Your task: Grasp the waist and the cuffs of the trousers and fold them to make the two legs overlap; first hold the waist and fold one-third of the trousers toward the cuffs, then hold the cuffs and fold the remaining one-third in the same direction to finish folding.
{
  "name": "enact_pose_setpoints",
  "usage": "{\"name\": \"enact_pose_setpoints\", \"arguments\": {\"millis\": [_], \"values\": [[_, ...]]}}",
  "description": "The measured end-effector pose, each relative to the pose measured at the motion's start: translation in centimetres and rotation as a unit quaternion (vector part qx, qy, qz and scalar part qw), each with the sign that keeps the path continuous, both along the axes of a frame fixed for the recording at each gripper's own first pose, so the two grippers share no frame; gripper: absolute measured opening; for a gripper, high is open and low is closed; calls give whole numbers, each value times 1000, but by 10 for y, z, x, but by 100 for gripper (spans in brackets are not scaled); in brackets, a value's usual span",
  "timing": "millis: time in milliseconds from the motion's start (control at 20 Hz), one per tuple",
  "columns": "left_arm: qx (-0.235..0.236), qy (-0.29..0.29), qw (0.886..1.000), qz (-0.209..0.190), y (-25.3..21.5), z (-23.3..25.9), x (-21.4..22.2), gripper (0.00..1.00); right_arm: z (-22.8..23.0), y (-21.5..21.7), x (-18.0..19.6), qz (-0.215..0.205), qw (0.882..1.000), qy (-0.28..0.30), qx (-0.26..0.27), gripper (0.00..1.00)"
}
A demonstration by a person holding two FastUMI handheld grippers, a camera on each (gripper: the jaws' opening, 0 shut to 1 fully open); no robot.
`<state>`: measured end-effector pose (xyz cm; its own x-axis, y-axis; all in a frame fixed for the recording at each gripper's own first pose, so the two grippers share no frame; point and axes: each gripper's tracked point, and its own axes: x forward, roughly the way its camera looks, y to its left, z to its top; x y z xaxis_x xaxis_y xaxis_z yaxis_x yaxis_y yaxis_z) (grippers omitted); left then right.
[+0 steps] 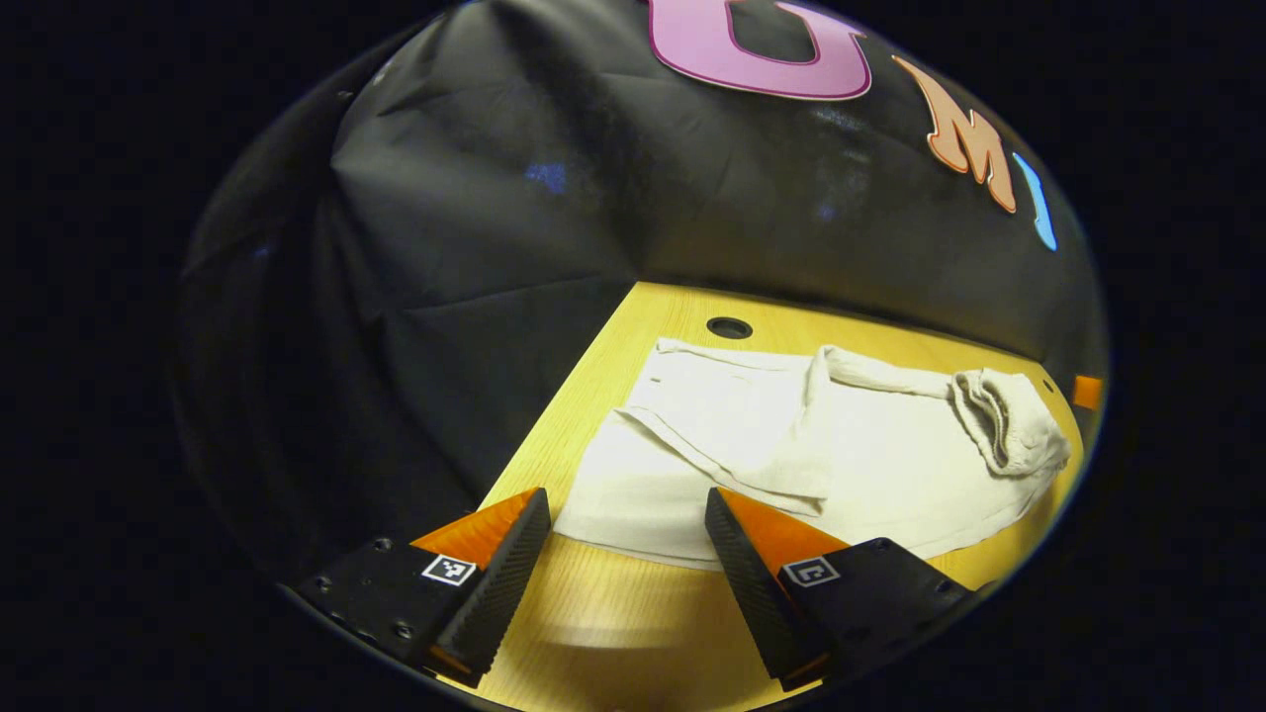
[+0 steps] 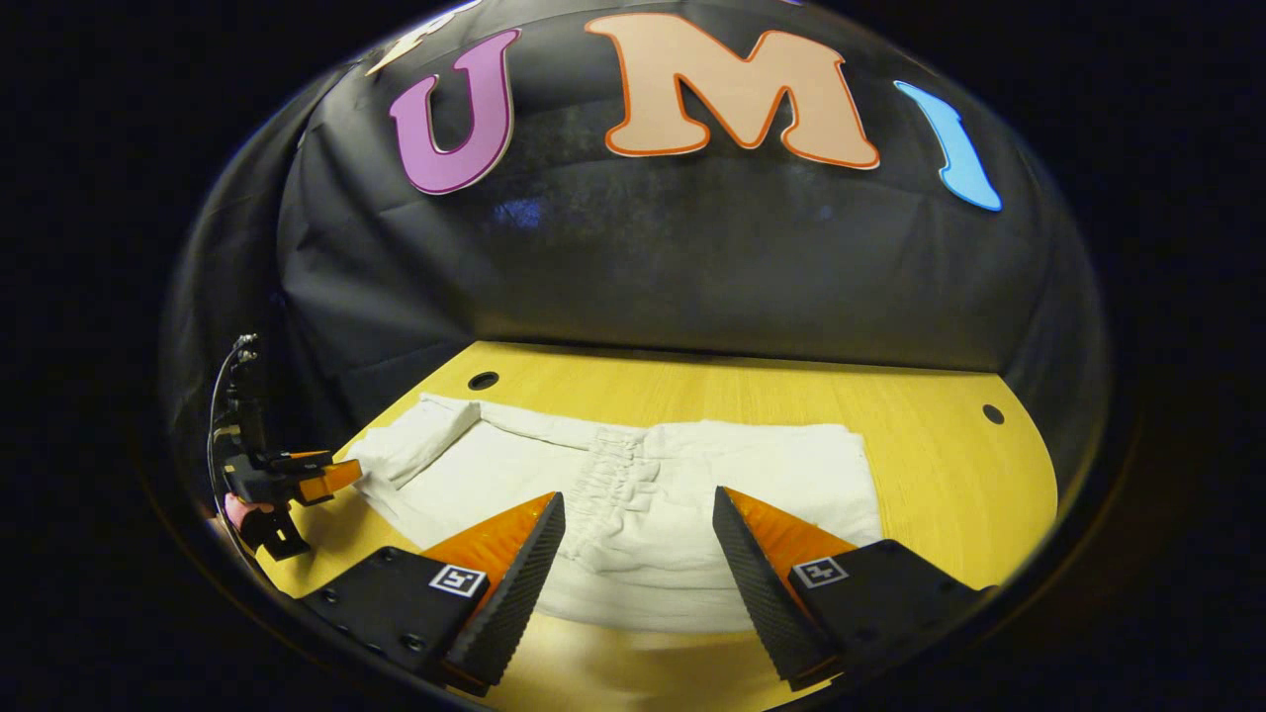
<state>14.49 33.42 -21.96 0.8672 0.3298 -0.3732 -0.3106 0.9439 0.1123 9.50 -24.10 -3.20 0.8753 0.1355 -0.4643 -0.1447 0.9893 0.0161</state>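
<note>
White trousers (image 1: 791,455) lie folded on the wooden table (image 1: 633,613), the gathered waist (image 1: 1004,420) resting on top toward the right in the left gripper view. In the right gripper view the trousers (image 2: 692,494) span the table's middle, with the elastic waist (image 2: 608,475) in the centre and the cuff end (image 2: 415,440) at the left. My left gripper (image 1: 628,509) is open just before the cloth's near edge, holding nothing. My right gripper (image 2: 638,514) is open too, hovering over the trousers' near edge. The left gripper (image 2: 326,475) also shows far left there, beside the cuff end.
The table (image 2: 930,465) has round cable holes (image 1: 729,327) (image 2: 483,380) (image 2: 993,413) near its back edge. Black cloth walls close the booth behind and to the left. Bare wood lies to the right of the trousers in the right gripper view.
</note>
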Motion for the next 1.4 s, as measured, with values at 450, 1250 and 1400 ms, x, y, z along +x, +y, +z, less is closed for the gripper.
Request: {"name": "enact_pose_setpoints", "arguments": {"millis": [450, 1250, 1400], "values": [[2, 10, 1000, -2, 3, -7, 7, 95, 10, -49, -2, -52, 999, -9, -10, 96], [-68, -33, 997, 1, -27, 13, 19, 0, 21, -78, -17, -70, 997, -15, -11, 92], [-67, -49, 996, -15, -44, 34, 22, 0, 24, -86, -19, -72, 997, -18, -7, 96]]}}
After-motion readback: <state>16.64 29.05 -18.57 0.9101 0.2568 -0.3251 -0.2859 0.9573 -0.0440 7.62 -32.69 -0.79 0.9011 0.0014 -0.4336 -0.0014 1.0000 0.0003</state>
